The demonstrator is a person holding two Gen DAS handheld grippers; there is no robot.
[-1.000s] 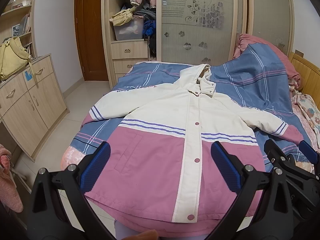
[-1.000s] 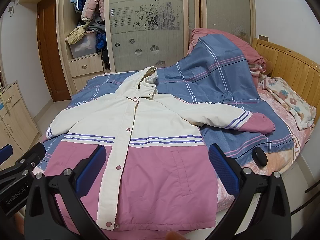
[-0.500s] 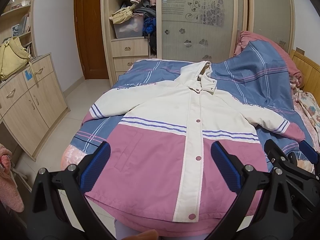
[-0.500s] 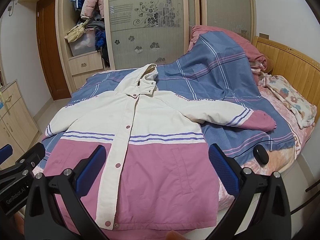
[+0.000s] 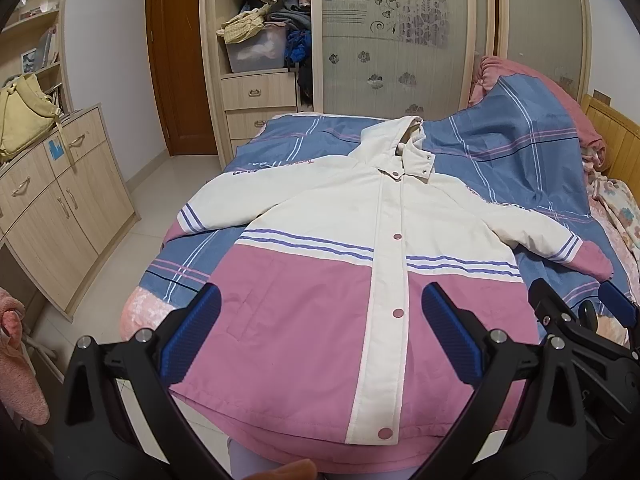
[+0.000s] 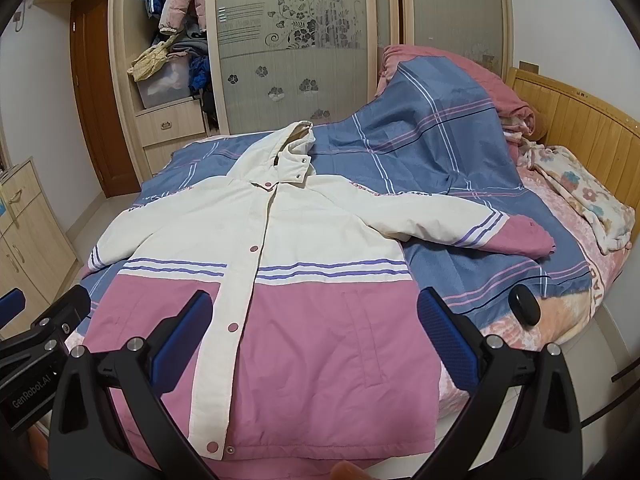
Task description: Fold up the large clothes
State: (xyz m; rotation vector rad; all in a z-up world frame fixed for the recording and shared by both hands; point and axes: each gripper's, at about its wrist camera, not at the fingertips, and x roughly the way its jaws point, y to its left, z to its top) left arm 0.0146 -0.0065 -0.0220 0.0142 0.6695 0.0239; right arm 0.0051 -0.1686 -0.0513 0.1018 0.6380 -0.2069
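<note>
Both wrist views now frame the jacket slightly lower and fuller than 1 second earlier, the wardrobe top showing more; the garment itself lies unchanged.

Item 1: cream-and-pink hooded padded jacket (image 5: 340, 280) (image 6: 280, 280), spread flat, front up, snapped shut, on the bed. Hood (image 5: 396, 140) points to 12 o'clock; hem hangs over the near bed edge at 6 o'clock. Sleeves extend toward 9 and 3 o'clock, each with purple stripes and a pink cuff.

Item 2: left gripper (image 5: 316, 336), black frame with blue ribbed pads (image 5: 192, 336), jaws spread wide, holding nothing, hovering above the pink lower panel near the hem.

Item 3: right gripper (image 6: 312, 332), same build, blue pads (image 6: 444, 336), jaws spread wide, holding nothing, above the hem; also seen at 3 o'clock in the left wrist view.

Item 4: blue plaid quilt (image 6: 432, 132), spread under the jacket, bunched high at 1 o'clock.

Item 5: small black oval object (image 6: 524, 304), on the bed edge at 3 o'clock, well apart from the jacket.

Item 6: frosted-glass sliding wardrobe (image 5: 392, 40), at 12 o'clock behind the bed.

Item 7: yellow fabric bag (image 5: 20, 116), on a light wooden cabinet (image 5: 60, 208) at 9 o'clock.
</note>
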